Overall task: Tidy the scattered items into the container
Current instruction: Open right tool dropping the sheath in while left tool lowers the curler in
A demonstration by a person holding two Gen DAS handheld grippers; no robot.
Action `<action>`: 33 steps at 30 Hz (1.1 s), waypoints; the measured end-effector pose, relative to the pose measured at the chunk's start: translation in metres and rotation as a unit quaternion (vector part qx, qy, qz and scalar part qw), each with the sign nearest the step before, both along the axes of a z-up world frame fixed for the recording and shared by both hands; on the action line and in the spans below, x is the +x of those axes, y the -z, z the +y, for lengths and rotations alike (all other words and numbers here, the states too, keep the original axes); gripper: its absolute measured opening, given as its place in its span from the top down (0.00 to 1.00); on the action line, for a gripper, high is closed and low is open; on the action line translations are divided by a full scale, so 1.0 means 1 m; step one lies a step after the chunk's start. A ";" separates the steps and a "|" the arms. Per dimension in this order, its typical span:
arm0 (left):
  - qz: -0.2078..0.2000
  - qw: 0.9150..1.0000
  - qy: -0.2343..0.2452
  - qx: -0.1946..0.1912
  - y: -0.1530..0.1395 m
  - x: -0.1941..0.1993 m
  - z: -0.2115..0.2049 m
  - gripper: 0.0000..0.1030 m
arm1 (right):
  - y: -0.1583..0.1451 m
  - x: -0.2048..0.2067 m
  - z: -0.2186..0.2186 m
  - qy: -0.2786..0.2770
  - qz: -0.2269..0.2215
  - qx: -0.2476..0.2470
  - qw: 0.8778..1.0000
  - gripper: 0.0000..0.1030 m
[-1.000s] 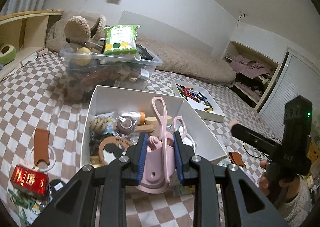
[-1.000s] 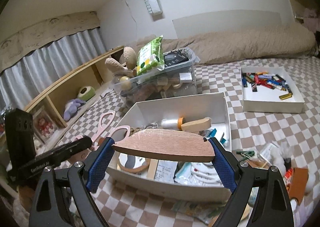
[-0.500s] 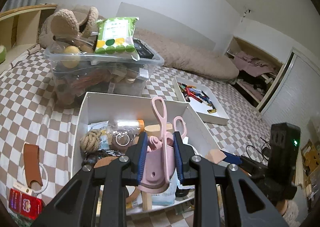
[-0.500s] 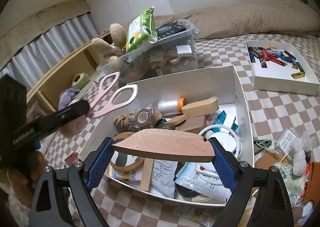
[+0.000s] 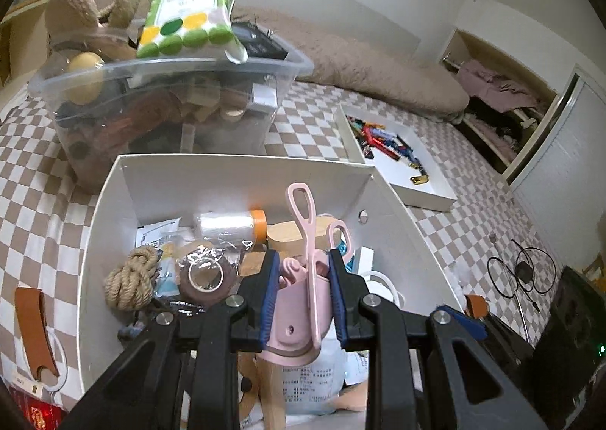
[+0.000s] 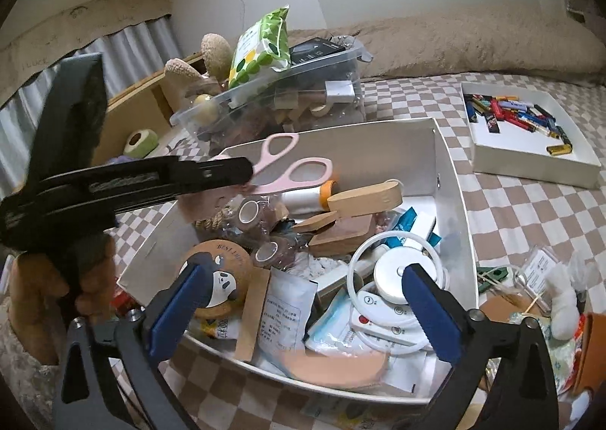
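A white rectangular cardboard box (image 6: 450,180), crowded with small household items, sits on a brown-and-white checked cloth (image 6: 530,210) and serves as the landmark here. Over the box's left side, the left gripper (image 5: 303,297) is clamped on a pink plastic holder (image 5: 299,320) with pink-handled scissors (image 5: 305,225) standing in it. At the box's near edge the right gripper (image 6: 306,301) is opening, its blue pads wide apart with nothing between them, and a flat, blurred, pale wooden piece (image 6: 333,365) lies just below them inside the box.
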State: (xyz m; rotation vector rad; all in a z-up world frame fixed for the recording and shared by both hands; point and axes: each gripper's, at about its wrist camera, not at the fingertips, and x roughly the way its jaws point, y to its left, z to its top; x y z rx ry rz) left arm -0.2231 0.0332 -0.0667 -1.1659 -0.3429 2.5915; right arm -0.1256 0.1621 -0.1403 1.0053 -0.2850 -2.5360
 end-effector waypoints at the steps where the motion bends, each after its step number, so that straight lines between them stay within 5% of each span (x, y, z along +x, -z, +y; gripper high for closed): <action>1: -0.004 1.000 0.000 0.000 0.001 -0.003 0.000 0.75 | 0.000 0.000 0.002 0.002 0.000 -0.004 1.000 0.00; 15: -0.048 0.997 -0.056 0.003 0.021 -0.039 -0.002 0.75 | -0.007 0.001 0.006 0.001 0.009 -0.023 1.000 0.00; 16: -0.052 0.997 -0.058 0.002 0.023 -0.041 -0.002 0.71 | -0.007 0.001 0.006 0.000 0.011 -0.023 1.000 0.00; 18: -0.056 0.997 -0.059 -0.004 0.026 -0.039 -0.002 0.40 | -0.008 0.002 0.007 0.001 0.014 -0.023 1.000 0.00; 33: -0.035 0.998 -0.053 -0.025 0.013 -0.002 -0.006 0.40 | -0.018 0.007 0.018 0.014 0.026 -0.027 0.999 0.00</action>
